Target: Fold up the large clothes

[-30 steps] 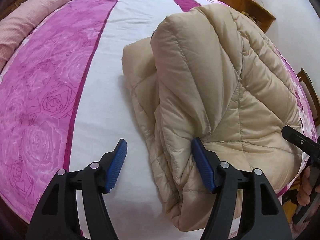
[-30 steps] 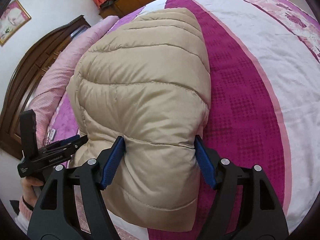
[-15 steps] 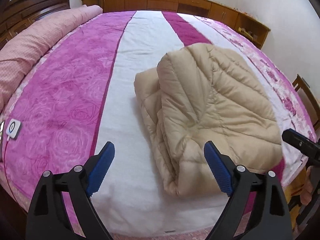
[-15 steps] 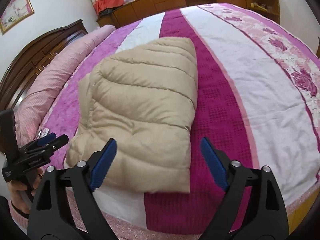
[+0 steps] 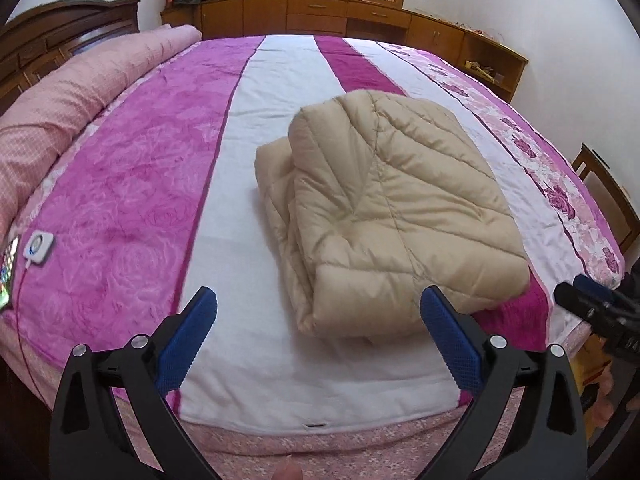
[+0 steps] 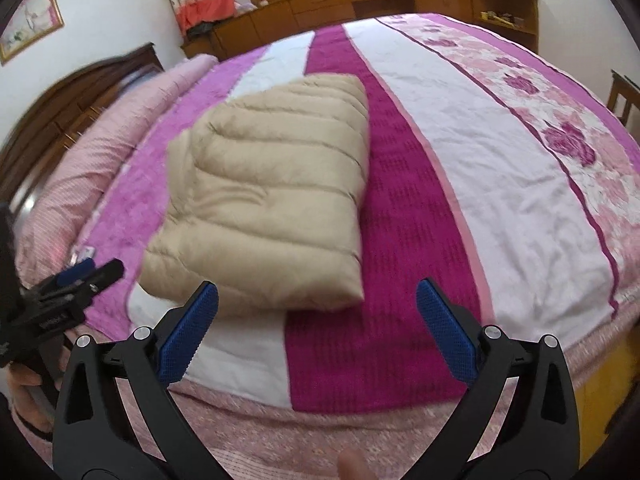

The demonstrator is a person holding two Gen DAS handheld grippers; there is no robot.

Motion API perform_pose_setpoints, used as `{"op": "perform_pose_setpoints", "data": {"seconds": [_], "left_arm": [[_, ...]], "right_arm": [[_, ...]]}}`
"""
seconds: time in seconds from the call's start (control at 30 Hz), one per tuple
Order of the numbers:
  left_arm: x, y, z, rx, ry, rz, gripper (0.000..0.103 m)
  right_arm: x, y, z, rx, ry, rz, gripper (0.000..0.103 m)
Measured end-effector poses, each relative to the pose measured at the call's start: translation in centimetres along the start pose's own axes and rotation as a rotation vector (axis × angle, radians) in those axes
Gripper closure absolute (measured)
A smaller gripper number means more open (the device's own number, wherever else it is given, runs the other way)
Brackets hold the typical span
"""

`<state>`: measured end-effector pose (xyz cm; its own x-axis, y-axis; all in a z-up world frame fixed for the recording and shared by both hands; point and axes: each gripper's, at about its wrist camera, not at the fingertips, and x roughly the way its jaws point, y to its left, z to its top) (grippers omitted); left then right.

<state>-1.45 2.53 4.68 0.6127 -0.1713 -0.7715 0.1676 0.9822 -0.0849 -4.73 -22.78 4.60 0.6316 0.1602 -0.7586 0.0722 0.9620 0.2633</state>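
A beige quilted down jacket lies folded into a thick bundle on the bed's pink, white and magenta striped cover. It also shows in the right wrist view. My left gripper is open and empty, held back from the bundle's near edge, above the foot of the bed. My right gripper is open and empty, also back from the bundle, to its right. Each gripper shows at the edge of the other's view: the right one, the left one.
A rolled pink quilt lies along the left of the bed by the dark wooden headboard. A phone and a white charger lie at the bed's left edge. Wooden cabinets line the far wall. A chair stands at right.
Both grippers have pulled back and up from the folded jacket, and their jaws have opened wider. The jacket stays lying on the bed.
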Motion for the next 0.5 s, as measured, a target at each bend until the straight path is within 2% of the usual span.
{"op": "perform_pose_setpoints", "data": {"seconds": [0.27, 0.37, 0.5], "left_arm": [[1.0, -0.7, -2.3, 0.014, 0.029, 0.042, 0.006], [1.3, -0.7, -2.7, 0.004, 0.048, 0.037, 0.006], [1.5, -0.9, -3.1, 0.013, 0.042, 0.075, 0.006]], "right_arm": [[1.4, -1.0, -2.5, 0.059, 0.032, -0.021, 0.004], [1.5, -0.7, -2.8, 0.047, 0.034, -0.035, 0.004], [1.6, -0.4, -2.8, 0.026, 0.031, -0.056, 0.004]]}}
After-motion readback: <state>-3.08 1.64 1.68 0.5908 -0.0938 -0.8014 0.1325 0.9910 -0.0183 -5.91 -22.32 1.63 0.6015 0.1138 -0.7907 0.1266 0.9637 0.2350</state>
